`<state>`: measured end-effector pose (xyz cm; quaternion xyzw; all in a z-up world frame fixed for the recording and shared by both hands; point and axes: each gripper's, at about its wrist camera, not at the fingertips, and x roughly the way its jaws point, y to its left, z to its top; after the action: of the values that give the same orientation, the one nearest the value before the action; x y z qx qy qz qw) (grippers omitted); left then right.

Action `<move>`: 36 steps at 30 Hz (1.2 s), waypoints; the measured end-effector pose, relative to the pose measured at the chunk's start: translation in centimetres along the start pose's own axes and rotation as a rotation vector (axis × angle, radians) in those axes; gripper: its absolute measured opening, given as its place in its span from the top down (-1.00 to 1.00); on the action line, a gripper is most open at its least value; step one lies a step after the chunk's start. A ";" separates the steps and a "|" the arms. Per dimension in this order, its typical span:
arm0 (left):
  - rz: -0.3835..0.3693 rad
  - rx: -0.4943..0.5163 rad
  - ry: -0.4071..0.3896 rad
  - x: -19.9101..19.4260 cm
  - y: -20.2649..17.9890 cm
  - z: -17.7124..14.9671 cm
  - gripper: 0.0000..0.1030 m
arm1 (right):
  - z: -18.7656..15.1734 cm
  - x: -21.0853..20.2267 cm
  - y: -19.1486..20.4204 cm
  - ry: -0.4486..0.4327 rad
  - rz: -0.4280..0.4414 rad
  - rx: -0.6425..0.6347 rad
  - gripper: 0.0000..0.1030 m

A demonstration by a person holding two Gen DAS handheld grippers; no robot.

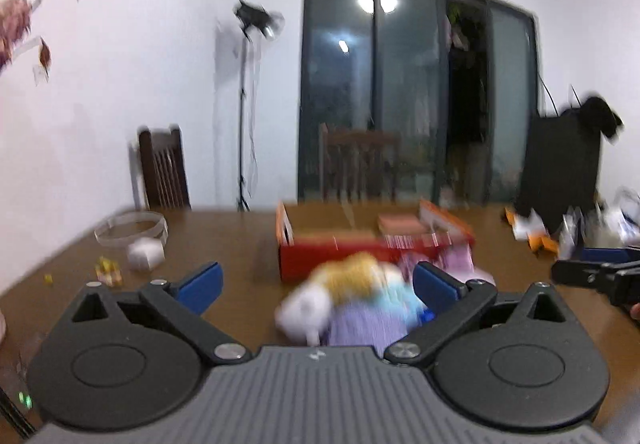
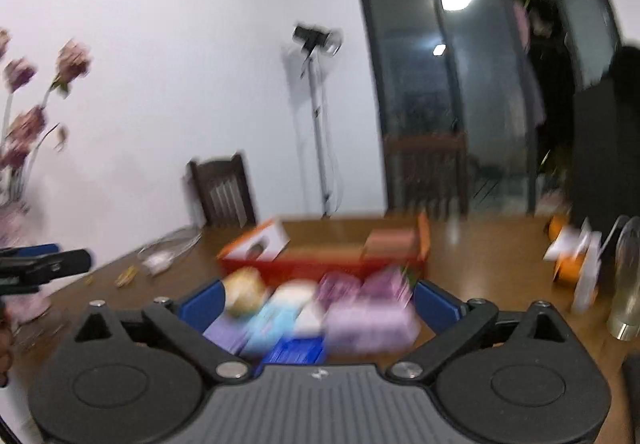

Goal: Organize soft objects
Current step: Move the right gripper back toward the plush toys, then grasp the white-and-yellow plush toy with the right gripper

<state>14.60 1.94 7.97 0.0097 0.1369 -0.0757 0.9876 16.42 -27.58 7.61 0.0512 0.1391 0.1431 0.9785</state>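
A blurred heap of soft toys (image 1: pixel 360 304) lies on the brown table in front of an open red cardboard box (image 1: pixel 332 256); I make out white, yellow, light blue and purple pieces. My left gripper (image 1: pixel 316 284) is open, its blue pads wide apart, with the heap between and just beyond them. In the right wrist view the same heap (image 2: pixel 320 308) lies before the red box (image 2: pixel 320 264). My right gripper (image 2: pixel 316 304) is open around the near side of the heap and holds nothing. Both views are motion-blurred.
A clear round dish (image 1: pixel 130 230) and small bits lie at the table's left. Orange and white packages (image 1: pixel 536 232) sit at the right. A clear bottle (image 2: pixel 628 276) stands at the right. Dark chairs (image 1: pixel 164 171) stand behind the table. Pink flowers (image 2: pixel 24 115) stand left.
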 end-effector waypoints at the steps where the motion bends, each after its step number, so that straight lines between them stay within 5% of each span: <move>1: -0.005 0.015 0.018 0.3 0.3 -0.4 -1.00 | -1.2 -0.2 0.4 0.036 0.020 0.004 -0.97; 9: -0.027 -0.034 0.077 3.8 2.8 -1.6 -1.00 | -2.2 2.0 3.0 0.096 0.073 -0.060 -0.97; 18: -0.044 -0.211 0.221 13.6 6.7 -3.0 -0.96 | -0.4 10.5 4.2 0.154 0.127 -0.062 -0.80; 26: -0.171 -0.352 0.300 18.6 9.0 -3.8 -0.50 | 1.4 20.1 5.6 0.209 0.180 -0.037 -0.62; 28: -0.215 -0.389 0.319 18.9 9.5 -4.2 -0.39 | 1.3 21.8 5.5 0.239 0.184 -0.012 -0.49; 30: -0.253 -0.426 0.306 18.9 10.0 -4.3 -0.27 | 1.2 22.9 5.5 0.264 0.190 0.011 -0.12; 36: -0.243 -0.473 0.307 18.8 10.5 -4.5 -0.07 | 0.7 23.5 6.1 0.276 0.186 -0.004 0.00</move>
<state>32.83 9.78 -1.48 -0.2255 0.2987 -0.1570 0.9139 36.61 -14.92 3.07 0.0415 0.2665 0.2389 0.9328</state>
